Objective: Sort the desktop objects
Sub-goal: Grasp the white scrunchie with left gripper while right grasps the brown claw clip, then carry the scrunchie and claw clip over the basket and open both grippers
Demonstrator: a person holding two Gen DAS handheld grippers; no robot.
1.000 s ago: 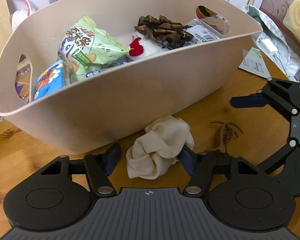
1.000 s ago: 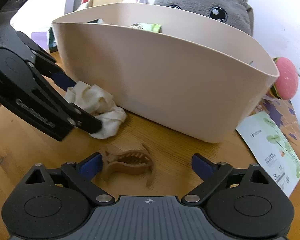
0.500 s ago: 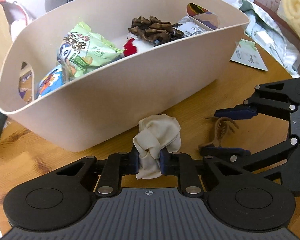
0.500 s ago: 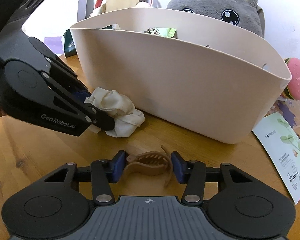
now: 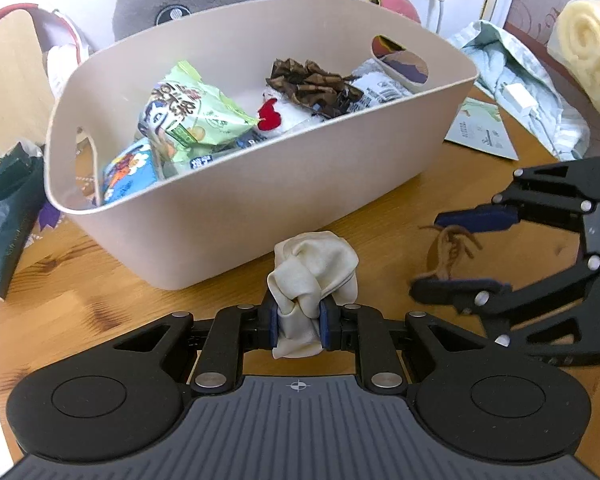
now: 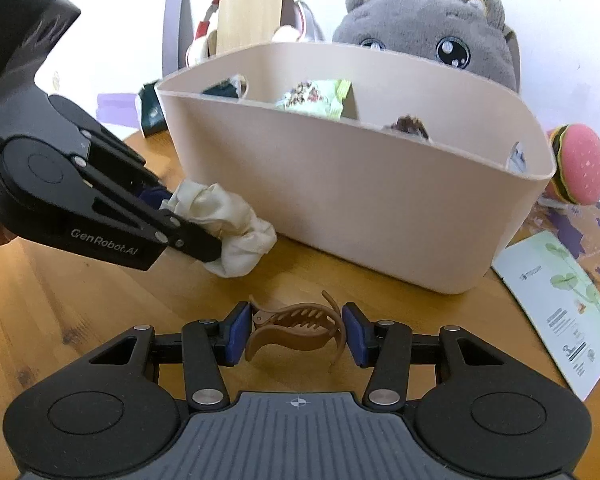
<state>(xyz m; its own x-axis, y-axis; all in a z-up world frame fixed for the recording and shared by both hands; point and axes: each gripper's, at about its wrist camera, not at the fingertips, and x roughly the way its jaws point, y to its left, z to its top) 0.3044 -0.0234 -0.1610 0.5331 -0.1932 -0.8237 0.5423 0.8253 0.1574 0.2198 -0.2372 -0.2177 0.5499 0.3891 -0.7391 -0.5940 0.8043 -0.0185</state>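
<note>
Now that both jaws have closed, my left tool (image 5: 299, 322) pinches the cream scrunchie (image 5: 312, 270) and my right tool (image 6: 296, 334) the brown claw clip (image 6: 296, 330), both off the counter (image 5: 100, 280) and bound for the beige bin (image 5: 260, 184), I'd say.

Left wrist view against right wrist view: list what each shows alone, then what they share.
Left wrist only: the blue snack packet down in the bin and the rolled yellow towel.
Right wrist only: the burger-shaped plush.
Both: the beige bin, the grey plush, the cream cloth in the left gripper, and the brown hair claw in the right gripper.
</note>
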